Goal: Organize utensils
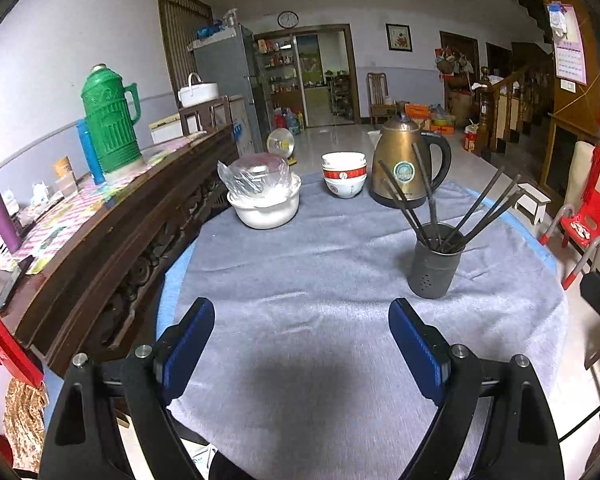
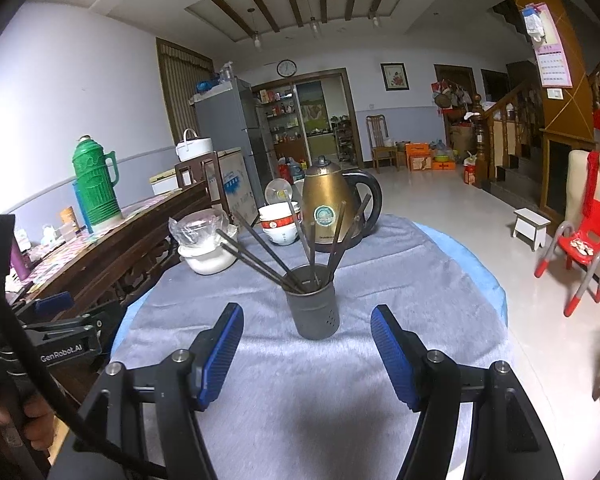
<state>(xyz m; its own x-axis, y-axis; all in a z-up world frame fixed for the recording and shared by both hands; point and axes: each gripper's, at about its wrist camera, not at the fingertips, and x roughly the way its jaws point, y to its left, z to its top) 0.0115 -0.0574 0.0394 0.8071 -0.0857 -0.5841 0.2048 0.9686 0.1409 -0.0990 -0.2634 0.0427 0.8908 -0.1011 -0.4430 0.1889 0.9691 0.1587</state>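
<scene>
A dark grey utensil holder (image 1: 434,266) stands upright on the grey table cloth (image 1: 300,280), with several dark chopsticks (image 1: 480,210) fanned out of it. In the right wrist view the holder (image 2: 314,306) sits just ahead of my fingers, with the chopsticks (image 2: 260,254) leaning out to the left and back. My left gripper (image 1: 302,312) is open and empty, low over the cloth, left of the holder. My right gripper (image 2: 306,320) is open and empty, its blue pads (image 2: 388,350) either side of the holder's base without touching it.
A gold electric kettle (image 1: 406,164), stacked red-and-white bowls (image 1: 344,174) and a white bowl under a plastic bag (image 1: 262,196) stand at the table's far side. A wooden sideboard (image 1: 112,216) with a green thermos (image 1: 110,118) runs along the left. A red chair (image 2: 584,240) stands at the right.
</scene>
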